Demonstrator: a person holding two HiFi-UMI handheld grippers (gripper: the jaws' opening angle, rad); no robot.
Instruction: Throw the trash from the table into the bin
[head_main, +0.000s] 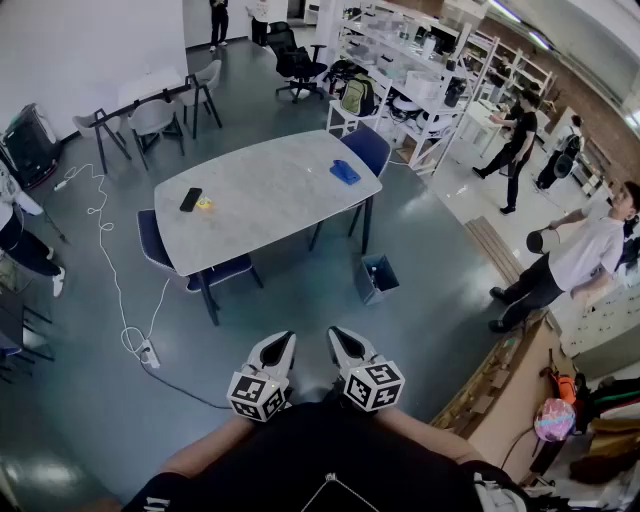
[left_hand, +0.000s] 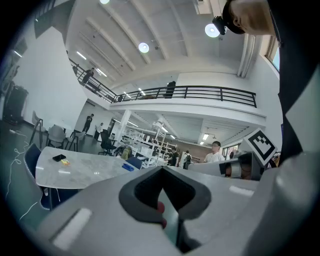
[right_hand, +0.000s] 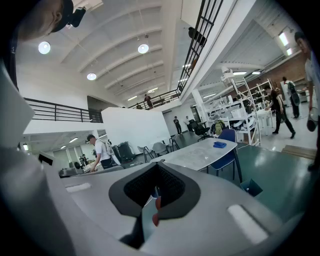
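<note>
The grey marble-look table (head_main: 270, 205) stands a few steps ahead in the head view. On it lie a blue item (head_main: 345, 172) at the right end and, near the left end, a flat black item (head_main: 190, 199) beside a small yellow scrap (head_main: 205, 205). A dark open bin (head_main: 378, 277) stands on the floor by the table's right end. My left gripper (head_main: 284, 342) and right gripper (head_main: 338, 336) are held side by side close to my body, far from the table. Both are shut and hold nothing. The table (left_hand: 80, 167) and the bin (right_hand: 251, 187) also show in the gripper views.
Blue chairs (head_main: 372, 148) are tucked in at the table. A white cable with a power strip (head_main: 147, 352) lies on the floor to the left. Shelving (head_main: 420, 70) and several people (head_main: 575, 260) stand to the right. Another table with chairs (head_main: 150, 105) stands at the back left.
</note>
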